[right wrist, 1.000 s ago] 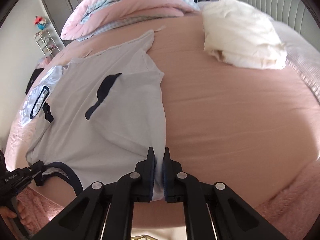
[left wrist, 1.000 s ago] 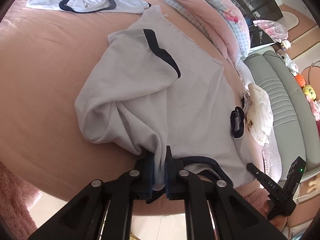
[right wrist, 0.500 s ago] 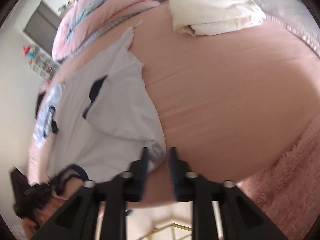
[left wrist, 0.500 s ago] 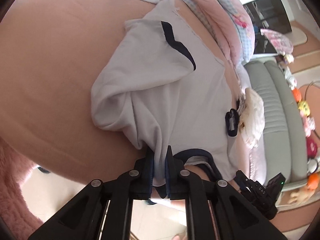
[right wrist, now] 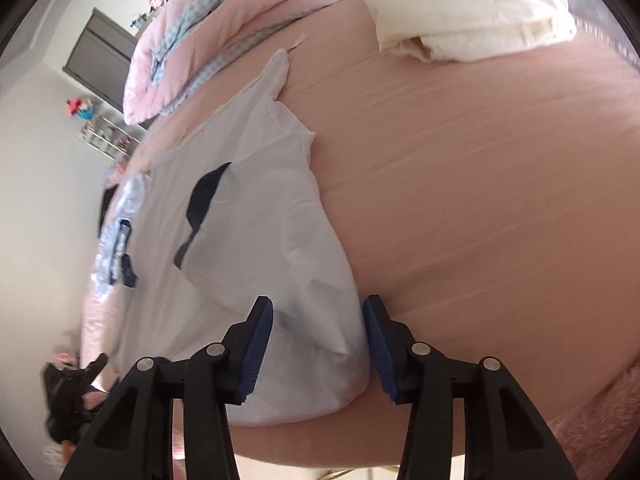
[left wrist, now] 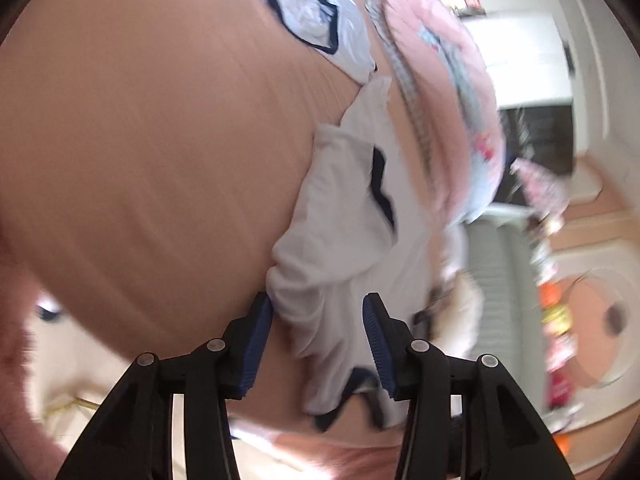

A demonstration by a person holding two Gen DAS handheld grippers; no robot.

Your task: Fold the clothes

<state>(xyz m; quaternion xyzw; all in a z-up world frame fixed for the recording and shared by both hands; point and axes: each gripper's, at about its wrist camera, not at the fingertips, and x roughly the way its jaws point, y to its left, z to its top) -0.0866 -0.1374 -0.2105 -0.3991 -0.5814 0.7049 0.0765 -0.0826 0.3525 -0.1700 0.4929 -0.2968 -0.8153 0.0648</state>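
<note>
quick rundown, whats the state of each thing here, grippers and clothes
left gripper: open, jaws just opened, shirt edge between them
right gripper: open, jaws just opened, shirt corner between them
white shirt: lying on the bed, sleeve folded in
second shirt: spread flat further back

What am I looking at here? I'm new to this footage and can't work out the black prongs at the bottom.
Those prongs are hand-held grippers: a person holds one in each hand, and a camera on each looks along its two fingers. One picture is from the left gripper, the other from the right gripper. On the pink bed lies a white T-shirt with dark trim, its sleeves folded in. Farther off are a light blue garment, a cream pillow and a pink quilt. Both jaws have just been opening; the shirt's edge lies between them, released, nothing held.
</note>
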